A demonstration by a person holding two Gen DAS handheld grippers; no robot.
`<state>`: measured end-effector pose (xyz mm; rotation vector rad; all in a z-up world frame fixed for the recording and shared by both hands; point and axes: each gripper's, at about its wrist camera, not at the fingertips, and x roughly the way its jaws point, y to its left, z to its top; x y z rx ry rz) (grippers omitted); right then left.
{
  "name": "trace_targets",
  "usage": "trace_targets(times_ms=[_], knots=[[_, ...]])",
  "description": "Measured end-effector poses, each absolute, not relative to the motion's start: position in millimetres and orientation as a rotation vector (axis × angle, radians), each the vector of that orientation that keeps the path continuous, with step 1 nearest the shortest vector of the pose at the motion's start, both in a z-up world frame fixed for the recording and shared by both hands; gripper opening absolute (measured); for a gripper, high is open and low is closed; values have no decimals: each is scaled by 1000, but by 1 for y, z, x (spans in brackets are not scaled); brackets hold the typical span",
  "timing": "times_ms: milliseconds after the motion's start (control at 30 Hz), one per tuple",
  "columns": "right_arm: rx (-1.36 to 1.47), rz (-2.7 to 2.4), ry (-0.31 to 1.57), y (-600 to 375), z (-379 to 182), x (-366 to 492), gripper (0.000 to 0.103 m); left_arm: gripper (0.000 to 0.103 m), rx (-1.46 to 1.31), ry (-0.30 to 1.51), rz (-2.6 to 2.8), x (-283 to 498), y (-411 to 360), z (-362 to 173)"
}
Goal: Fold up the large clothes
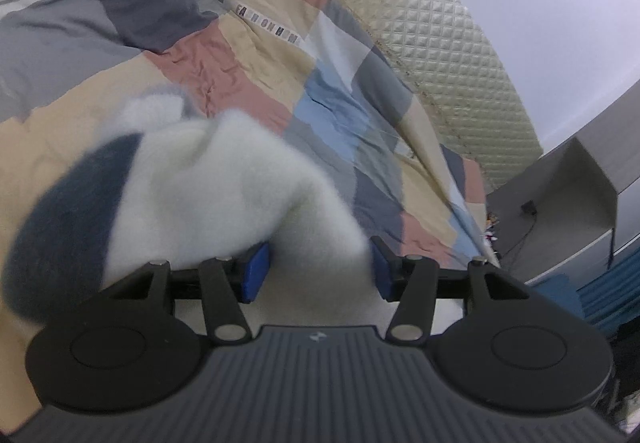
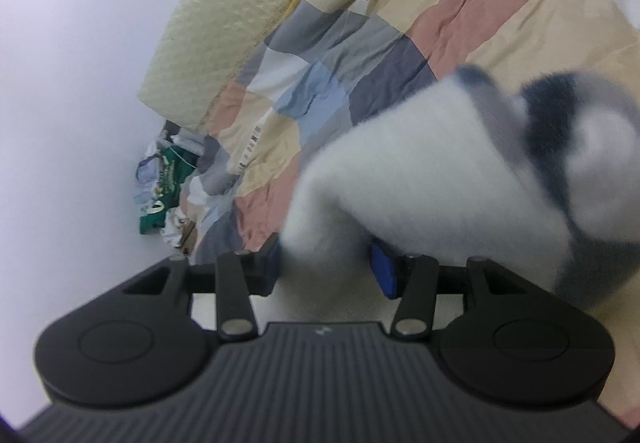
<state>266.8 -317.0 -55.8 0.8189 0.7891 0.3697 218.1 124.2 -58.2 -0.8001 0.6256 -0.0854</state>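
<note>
A fluffy white garment with dark blue patches lies bunched on the patchwork bedspread, blurred by motion. One white fold of it runs back between the blue pads of my left gripper. These jaws stand well apart and the fold sits loosely in the gap. In the right wrist view the same garment fills the right half. A white end of it hangs between the fingers of my right gripper, whose jaws are also parted. The fabric hides the pad tips in both views.
The bedspread covers the whole bed. A cream quilted headboard stands along its far side against a pale wall. Loose clothes are piled by the wall. A grey cabinet and blue fabric are off to the right.
</note>
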Motion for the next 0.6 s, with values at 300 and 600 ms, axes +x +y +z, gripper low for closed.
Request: trace_targets(times_ms=[300,600], knots=[[867,390,770,-318,-110,322,51,59,-794,607,-57,274,136,-119],[715,397,751,-304,-109,337,52,66,-747,591,-55,280,141,-122]])
